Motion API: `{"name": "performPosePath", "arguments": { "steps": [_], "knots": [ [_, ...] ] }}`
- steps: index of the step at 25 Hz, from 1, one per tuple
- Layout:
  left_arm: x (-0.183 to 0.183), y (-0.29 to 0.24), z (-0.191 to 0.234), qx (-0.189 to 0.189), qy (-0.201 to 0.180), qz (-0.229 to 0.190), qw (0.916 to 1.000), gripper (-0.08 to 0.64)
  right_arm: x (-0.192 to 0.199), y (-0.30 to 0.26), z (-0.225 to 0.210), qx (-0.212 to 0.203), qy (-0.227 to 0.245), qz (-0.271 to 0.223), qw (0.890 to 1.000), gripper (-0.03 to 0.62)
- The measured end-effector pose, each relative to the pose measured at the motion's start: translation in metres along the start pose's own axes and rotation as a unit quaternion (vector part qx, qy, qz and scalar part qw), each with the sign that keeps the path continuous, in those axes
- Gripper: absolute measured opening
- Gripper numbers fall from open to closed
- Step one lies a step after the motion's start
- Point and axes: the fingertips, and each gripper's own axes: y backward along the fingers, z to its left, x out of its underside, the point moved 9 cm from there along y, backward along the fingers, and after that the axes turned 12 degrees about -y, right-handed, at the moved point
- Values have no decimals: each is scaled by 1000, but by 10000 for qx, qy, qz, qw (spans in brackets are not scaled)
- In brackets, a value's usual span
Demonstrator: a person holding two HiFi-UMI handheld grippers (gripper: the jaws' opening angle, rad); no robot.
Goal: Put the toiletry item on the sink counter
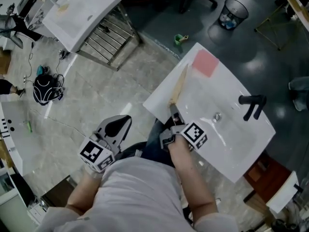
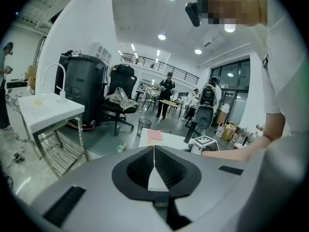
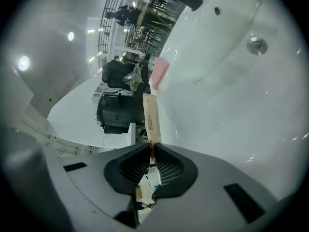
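Note:
A white sink (image 1: 251, 144) with a black faucet (image 1: 252, 103) and a drain (image 1: 217, 115) stands in front of me. My right gripper (image 1: 173, 111) is shut on the near end of a long flat tan toiletry pack (image 1: 179, 85). The pack reaches out along the sink counter's left edge. In the right gripper view the pack (image 3: 150, 116) sticks out from between the closed pads of that gripper (image 3: 152, 146), beside the basin (image 3: 231, 81). A pink pad (image 1: 205, 63) lies on the counter's far corner. My left gripper (image 1: 124, 119) hangs left of the sink, shut (image 2: 154, 149) with nothing in it.
A second white sink (image 1: 79, 11) on a metal rack stands at the far left. On the floor are a green cup (image 1: 180, 38), a mesh bin (image 1: 232, 12) and a black bag (image 1: 46, 88). Several people stand far off in the left gripper view.

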Motion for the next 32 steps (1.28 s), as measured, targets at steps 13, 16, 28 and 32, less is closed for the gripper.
{"name": "performPosePath", "arguments": {
  "steps": [13,16,28,32],
  "knots": [
    [9,0,0,-186,214,61,9996,17,1,-23,-6,225,-258,115,9993,43],
    [9,1,3,-257,253,50,9993,17,4,-30,-9,238,-347,195,9989,44],
    [13,9,2,-408,368,57,9985,17,14,-46,-8,303,-444,427,9976,44],
    [14,9,5,-422,389,58,9983,17,16,-53,-7,298,-511,472,9971,95]
  ]
}}
